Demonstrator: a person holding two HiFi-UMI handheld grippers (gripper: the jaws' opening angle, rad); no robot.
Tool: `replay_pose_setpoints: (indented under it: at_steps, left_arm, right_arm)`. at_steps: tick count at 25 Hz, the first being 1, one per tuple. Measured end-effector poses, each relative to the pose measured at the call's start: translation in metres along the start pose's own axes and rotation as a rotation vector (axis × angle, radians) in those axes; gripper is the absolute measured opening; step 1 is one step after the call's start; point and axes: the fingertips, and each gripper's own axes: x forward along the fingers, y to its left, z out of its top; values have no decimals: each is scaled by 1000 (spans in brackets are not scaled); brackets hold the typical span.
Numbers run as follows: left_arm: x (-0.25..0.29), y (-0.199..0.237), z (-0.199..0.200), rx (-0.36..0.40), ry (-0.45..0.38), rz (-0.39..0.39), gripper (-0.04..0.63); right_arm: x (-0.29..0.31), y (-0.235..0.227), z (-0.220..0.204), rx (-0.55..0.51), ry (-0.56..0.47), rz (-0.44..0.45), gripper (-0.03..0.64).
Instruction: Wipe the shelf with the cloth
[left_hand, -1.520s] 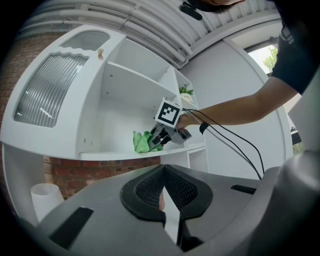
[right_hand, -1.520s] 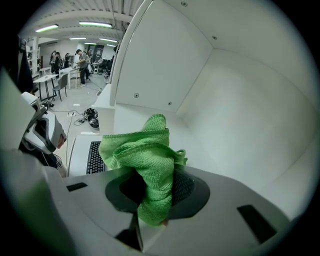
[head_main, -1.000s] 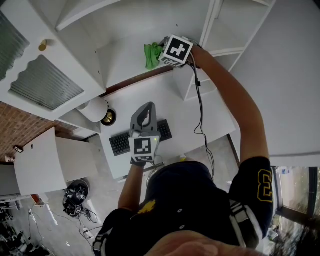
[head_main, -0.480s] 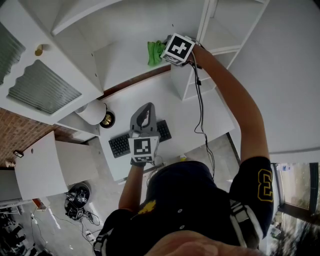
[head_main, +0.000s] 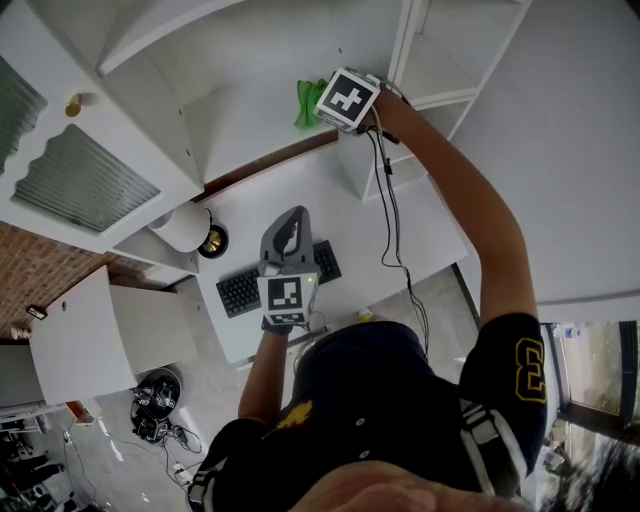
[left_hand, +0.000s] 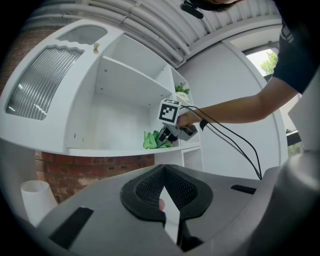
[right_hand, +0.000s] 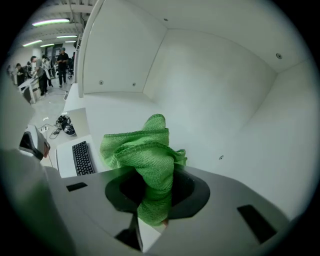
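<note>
Head view: right gripper (head_main: 323, 108), jaws pinching the cloth (head_main: 305, 103), is sliding farther along the shelf (head_main: 245, 125) mid-wipe; left gripper (head_main: 290, 216), jaws closed and empty, is idling below it.

**Navy shirt, grey grippers, black cables**

The person wears a dark navy short-sleeved shirt (head_main: 400, 390) with a gold numeral 3 (head_main: 530, 365) on the right sleeve, white and grey stripes (head_main: 480, 432) below it, and a small yellow emblem (head_main: 295, 415) near the left shoulder. The left gripper (head_main: 291, 213) and the right gripper (head_main: 320, 104) are grey moulded shells with black ribbed pads (left_hand: 145, 192). Each carries a white cube (head_main: 350, 98) printed with black square markers. Thin black cables (head_main: 397, 215) trail from the right gripper along the arm.
</note>
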Motion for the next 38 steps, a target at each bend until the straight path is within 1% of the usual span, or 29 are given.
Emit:
replay_pose_setpoints:
  at_steps: [1,3,4,6,10,14,16,23,27,33,38]
  left_arm:
    - [0,0,0,-2,0,0,18]
    - [0,0,-1,-5,1,1,18]
    - [0,-1,-1,-5,1,1,18]
    - [0,-1,-2,-2,3,0,18]
    - [0,1,-5,-4,10,3,18]
    - [-1,2,-7,-5,17,8,18]
    - [-1,3,-8,-4,19,11,18]
    - [1,8,-7,7,16,23,18]
    - [-1,12,-12,7,33,37,18]
    - [-1,19,-12,16,39,58,18]
    - [1,21,-16,18,54,63,18]
  right_arm:
    - [0,2,3,-4,-11,-9,86]
    - [-4,-6,2,-21,7,-91,86]
    - [-6,-9,-1,-13,16,-126,86]
    - [-8,-11,-4,23,15,-170,86]
    - [-11,-16,-10,111,-6,-227,86]
    - [-16,-21,-18,216,-53,-259,86]
    - [-18,-22,-20,239,-72,-272,86]
    - [-24,-30,-26,251,-125,-302,87]
    - [-25,-30,-36,263,-147,-319,87]
    - [-29,-31,-39,297,-201,-360,87]
    - [-29,-32,-40,317,-234,-375,87]
